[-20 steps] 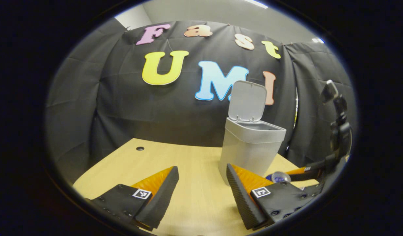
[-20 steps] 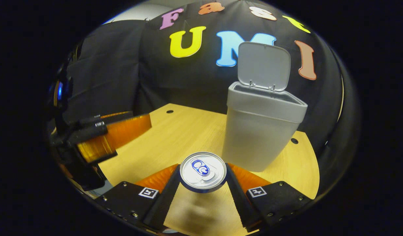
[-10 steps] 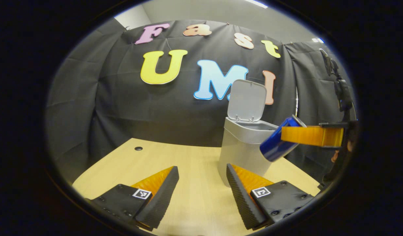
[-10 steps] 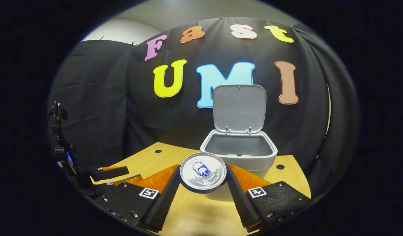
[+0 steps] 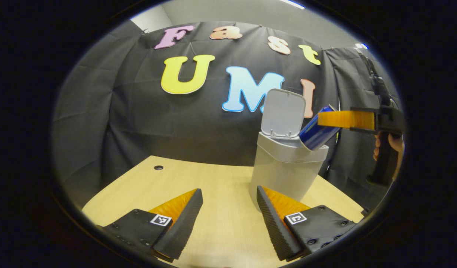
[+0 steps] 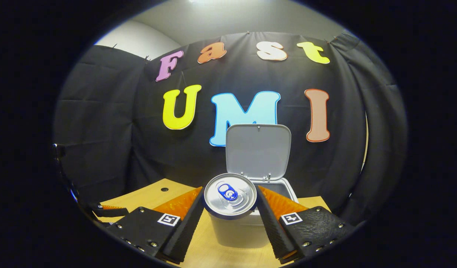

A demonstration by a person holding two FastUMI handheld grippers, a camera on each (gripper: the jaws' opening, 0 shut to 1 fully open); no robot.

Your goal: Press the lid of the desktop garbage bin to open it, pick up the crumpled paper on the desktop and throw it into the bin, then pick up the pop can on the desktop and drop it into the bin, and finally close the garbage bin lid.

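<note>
Right gripper (image 6: 230,203) — both fingers pressed against the sides of the pop can (image 6: 230,194), its silver top facing the camera. Just beyond the fingertips stands the garbage bin (image 6: 250,227), lid (image 6: 258,152) raised upright. In the left gripper view the can (image 5: 317,132) hangs tilted at the bin's rim (image 5: 287,150), a hand (image 5: 390,147) behind it. Left gripper (image 5: 228,208) — fingers spread wide, nothing between them, low over the desktop (image 5: 198,178).
</note>
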